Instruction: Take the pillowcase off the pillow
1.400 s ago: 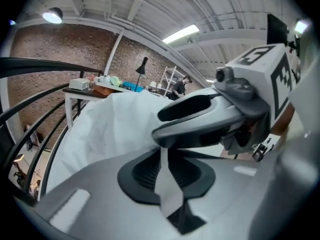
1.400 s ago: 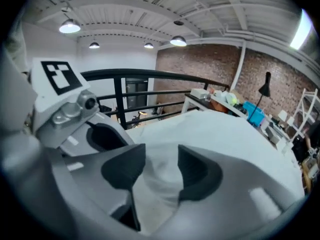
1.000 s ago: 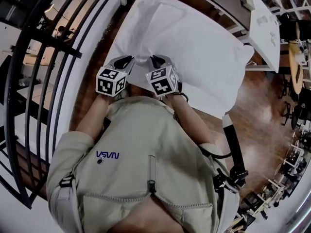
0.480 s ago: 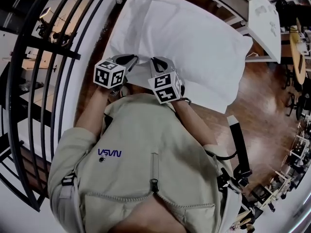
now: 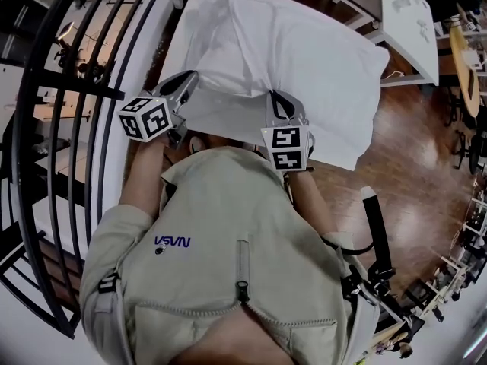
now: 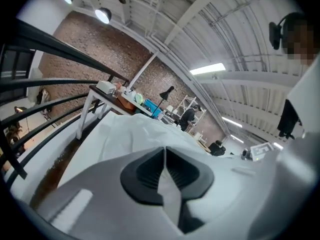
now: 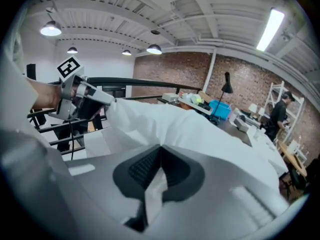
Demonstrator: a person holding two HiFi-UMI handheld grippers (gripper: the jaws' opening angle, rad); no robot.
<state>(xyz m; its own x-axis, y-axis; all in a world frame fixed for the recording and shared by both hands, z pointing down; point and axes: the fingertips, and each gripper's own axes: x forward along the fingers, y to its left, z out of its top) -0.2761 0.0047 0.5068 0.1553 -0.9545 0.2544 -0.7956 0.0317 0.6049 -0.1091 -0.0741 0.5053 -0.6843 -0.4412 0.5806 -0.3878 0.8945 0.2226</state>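
White pillowcase (image 5: 228, 106) pinched tight in left gripper (image 5: 185, 84) and right gripper (image 5: 278, 103); we should pull back evenly, pillow (image 5: 327, 55) ahead of both tips.

Support: brown wooden surface (image 6: 52, 176), showing as a strip along the left of the pillow (image 5: 304, 59); floor or low top, not discernible. Lying on it: one pillow in a white pillowcase (image 5: 228, 112). Past the pillow's far right corner: white table (image 5: 411, 29).

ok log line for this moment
left gripper: shut on pillowcase edge | right gripper: shut on pillowcase edge | grippers: apart | pillowcase: not yet off
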